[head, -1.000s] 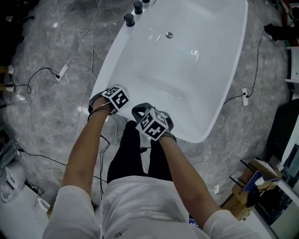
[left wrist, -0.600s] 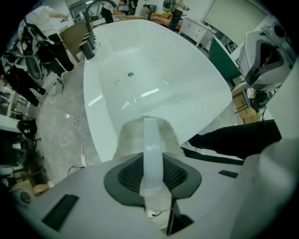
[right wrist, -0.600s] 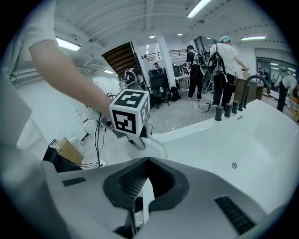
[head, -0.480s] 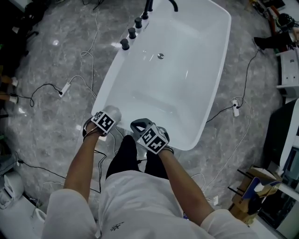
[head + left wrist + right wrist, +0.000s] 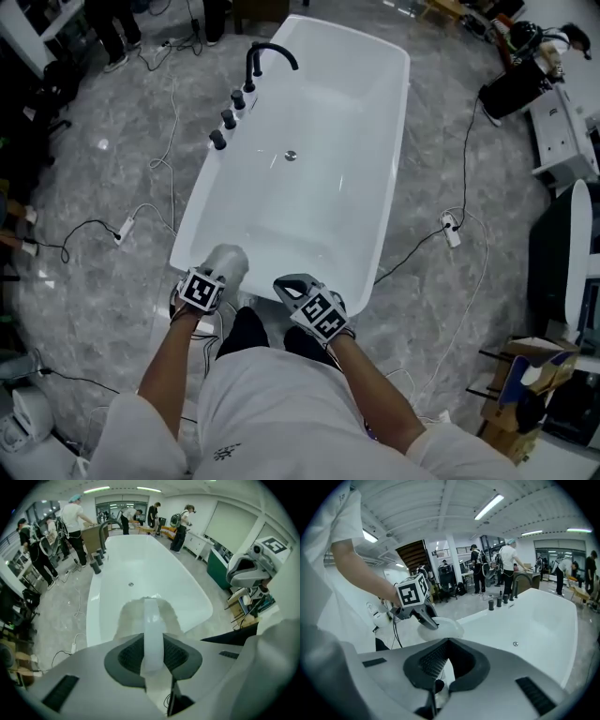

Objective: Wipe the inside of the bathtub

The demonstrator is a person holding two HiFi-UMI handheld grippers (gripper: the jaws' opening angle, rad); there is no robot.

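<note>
A white bathtub (image 5: 394,141) runs away from me, with a black faucet (image 5: 267,52) and knobs on its left rim and a drain (image 5: 291,156) in its floor. My left gripper (image 5: 221,272) is at the tub's near-left corner, shut on a white cloth (image 5: 229,259) that bunches over the rim. In the left gripper view the cloth (image 5: 152,620) runs as a strip between the closed jaws of the left gripper (image 5: 152,641). My right gripper (image 5: 287,283) hovers at the near end rim, shut and empty. The right gripper view shows the cloth (image 5: 443,629) under the left gripper (image 5: 427,620).
Cables and power strips (image 5: 451,229) trail over the grey marble floor on both sides of the tub. Cardboard boxes (image 5: 525,366) and dark equipment (image 5: 562,253) stand at the right. Several people (image 5: 75,522) stand beyond the tub's far end.
Both grippers have drawn back to the tub's near end, and the view now takes in the whole tub. The cloth now shows under the left gripper at the rim.
</note>
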